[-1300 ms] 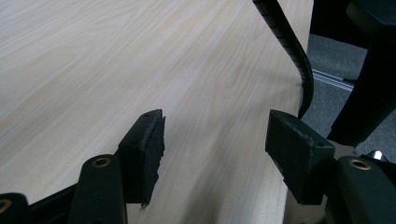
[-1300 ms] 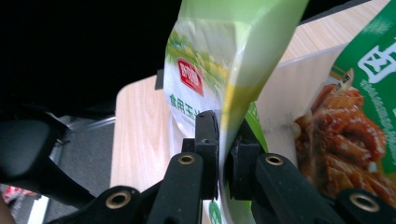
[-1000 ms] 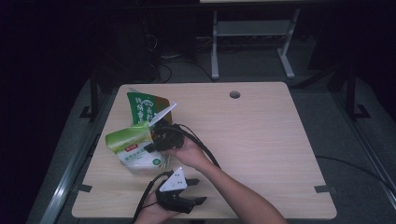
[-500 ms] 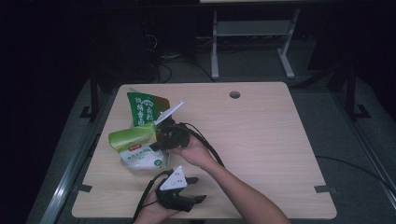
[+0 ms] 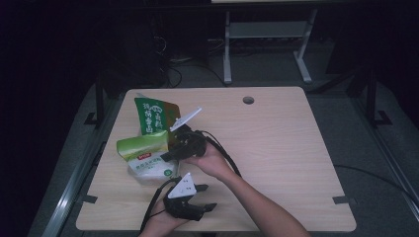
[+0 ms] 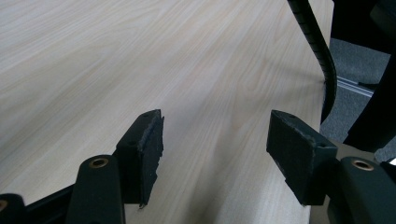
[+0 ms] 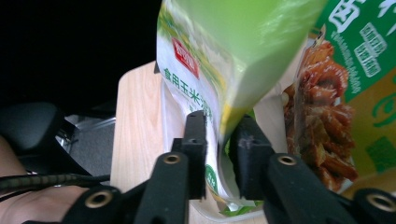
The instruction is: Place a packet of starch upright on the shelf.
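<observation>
The light-green bag point(image 5: 143, 146) is found at the table's point(image 5: 276, 148) left side, its edge lifted between the jaws of the right gripper point(image 5: 167, 155). In the right gripper view that edge point(image 7: 224, 126) sits in the gap, but the jaws have just been opening, and whether the pads press on it cannot be told. The bag lies partly over a white packet point(image 5: 148, 168) and beside a dark-green bag point(image 5: 153, 116). The left gripper point(image 5: 205, 197) is held open over bare wood near the front edge, grasping nothing. The handling is judged unfinished: the bag is neither clearly released nor moved well apart from the others.
</observation>
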Motion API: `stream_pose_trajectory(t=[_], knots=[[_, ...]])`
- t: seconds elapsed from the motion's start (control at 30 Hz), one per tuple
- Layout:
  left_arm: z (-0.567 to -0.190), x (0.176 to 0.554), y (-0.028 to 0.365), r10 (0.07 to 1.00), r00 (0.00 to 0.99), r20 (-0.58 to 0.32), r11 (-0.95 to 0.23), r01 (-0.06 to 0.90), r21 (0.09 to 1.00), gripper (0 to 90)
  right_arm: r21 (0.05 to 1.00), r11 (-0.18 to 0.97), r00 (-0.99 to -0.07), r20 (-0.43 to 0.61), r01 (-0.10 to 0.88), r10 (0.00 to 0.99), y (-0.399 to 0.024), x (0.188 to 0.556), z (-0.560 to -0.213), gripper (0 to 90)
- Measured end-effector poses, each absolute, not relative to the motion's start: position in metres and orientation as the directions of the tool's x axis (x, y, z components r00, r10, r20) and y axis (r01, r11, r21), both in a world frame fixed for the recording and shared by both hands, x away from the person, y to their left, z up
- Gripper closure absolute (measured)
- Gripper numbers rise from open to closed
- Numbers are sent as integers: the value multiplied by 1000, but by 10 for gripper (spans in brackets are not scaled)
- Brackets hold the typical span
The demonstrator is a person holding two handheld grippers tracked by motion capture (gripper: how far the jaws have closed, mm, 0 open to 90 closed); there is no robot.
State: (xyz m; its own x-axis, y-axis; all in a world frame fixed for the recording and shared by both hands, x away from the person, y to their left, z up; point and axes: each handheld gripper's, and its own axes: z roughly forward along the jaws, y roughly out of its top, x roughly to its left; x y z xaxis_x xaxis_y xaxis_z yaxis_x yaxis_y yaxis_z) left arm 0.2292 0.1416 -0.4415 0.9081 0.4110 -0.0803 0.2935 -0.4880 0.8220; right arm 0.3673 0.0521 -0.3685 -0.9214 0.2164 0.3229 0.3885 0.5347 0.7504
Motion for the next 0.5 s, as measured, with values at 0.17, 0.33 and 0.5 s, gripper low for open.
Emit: stream_pose_trajectory(t=[0.17, 0.33, 0.5], knots=[[-441, 229, 141, 416, 905, -85, -487, 301, 820, 354, 750, 542, -925, 302, 379, 229, 42, 367, -363, 668], [-440, 232, 143, 422, 903, -77, -494, 300, 816, 347, 755, 541, -928, 280, 371, 245, 29, 367, -358, 622], [-440, 235, 144, 428, 900, -80, -492, 306, 815, 343, 750, 515, -909, 306, 414, 284, 6, 370, -356, 539]])
